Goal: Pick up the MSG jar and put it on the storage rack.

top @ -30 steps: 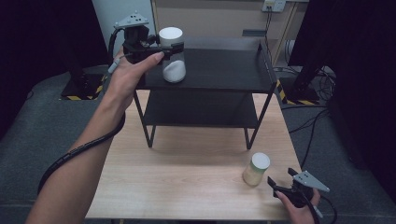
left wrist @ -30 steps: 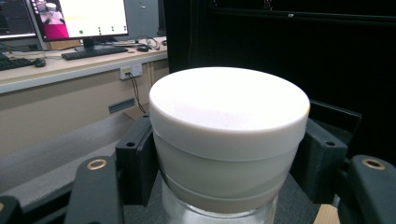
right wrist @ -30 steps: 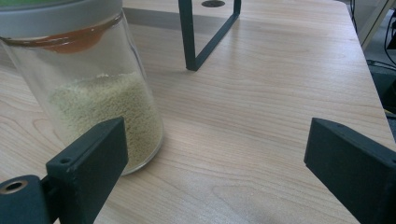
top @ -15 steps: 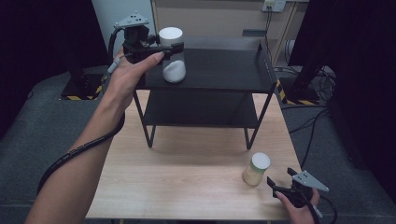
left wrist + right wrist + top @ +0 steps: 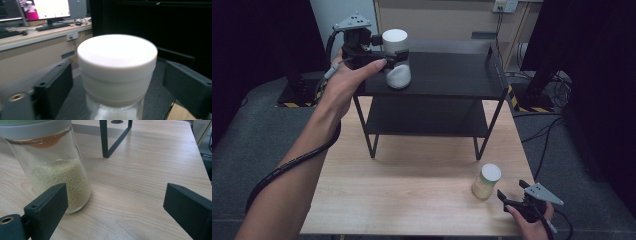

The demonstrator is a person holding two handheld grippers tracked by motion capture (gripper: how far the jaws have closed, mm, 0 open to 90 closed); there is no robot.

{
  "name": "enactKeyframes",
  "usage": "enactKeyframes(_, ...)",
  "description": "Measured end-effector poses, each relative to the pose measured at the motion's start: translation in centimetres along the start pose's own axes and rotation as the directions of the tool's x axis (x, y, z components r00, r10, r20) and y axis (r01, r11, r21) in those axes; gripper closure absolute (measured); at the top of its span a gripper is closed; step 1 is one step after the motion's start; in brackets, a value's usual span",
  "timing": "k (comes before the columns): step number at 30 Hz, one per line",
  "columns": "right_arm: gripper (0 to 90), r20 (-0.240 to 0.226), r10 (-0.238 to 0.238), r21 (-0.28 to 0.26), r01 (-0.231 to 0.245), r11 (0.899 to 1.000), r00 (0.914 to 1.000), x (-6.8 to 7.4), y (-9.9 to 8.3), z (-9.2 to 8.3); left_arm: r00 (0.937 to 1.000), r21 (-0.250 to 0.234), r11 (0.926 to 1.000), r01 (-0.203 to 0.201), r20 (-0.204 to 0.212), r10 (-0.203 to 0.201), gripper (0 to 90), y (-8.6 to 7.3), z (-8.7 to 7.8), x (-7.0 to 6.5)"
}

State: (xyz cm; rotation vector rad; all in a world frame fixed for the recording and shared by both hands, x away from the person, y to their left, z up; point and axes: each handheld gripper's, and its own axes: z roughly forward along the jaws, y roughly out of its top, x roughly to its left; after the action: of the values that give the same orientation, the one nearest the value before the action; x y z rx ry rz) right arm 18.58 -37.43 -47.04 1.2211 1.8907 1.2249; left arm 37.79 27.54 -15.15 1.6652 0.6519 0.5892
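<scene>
A clear jar with a white lid [image 5: 396, 75] and white contents stands on the top shelf of a black rack [image 5: 452, 75]. My left gripper [image 5: 396, 52] reaches around its neck from the left. Its jaws have just been opening, and in the left gripper view the jar [image 5: 117, 65] sits between the fingers [image 5: 53, 92] with a gap on each side. A second jar [image 5: 486, 182], pale-lidded and holding yellowish grain, stands on the wooden table [image 5: 412, 190] at the front right. My right gripper [image 5: 512, 194] stays open just right of it, the jar [image 5: 60, 177] beside its left jaw.
The rack has a lower shelf [image 5: 427, 117] and thin legs [image 5: 106, 142] on the table's far half. Cables [image 5: 542, 135] lie on the floor to the right. A desk with a monitor [image 5: 47, 10] stands beyond the rack.
The left gripper's jaws have parted from the white-lidded jar, which stays standing on the top shelf. Neither hand has shifted noticeably.
</scene>
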Motion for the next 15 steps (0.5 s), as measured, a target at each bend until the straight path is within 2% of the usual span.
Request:
enactKeyframes(4, 5.8, -0.003, -0.003, 0.000, 0.003, 1.000, 1.0000, 0.0, 0.0, 0.0, 0.9997, -0.003, 0.9998, -0.017, -0.020, 0.017, 2.7, -0.1, -1.0, -0.4)
enactKeyframes(7, 5.6, -0.005, -0.004, 0.003, 0.004, 1.000, 1.0000, 0.1, 0.1, 0.1, 0.9980, -0.004, 0.9987, -0.050, -0.038, 0.050, 1.1, -0.3, -2.4, -1.1)
enactKeyframes(15, 5.5, -0.003, -0.003, 0.002, 0.003, 1.000, 1.0000, 0.1, 0.1, 0.0, 0.9966, -0.043, 0.9978, -0.051, -0.067, 0.048, 0.8, -1.9, -5.5, -2.3)
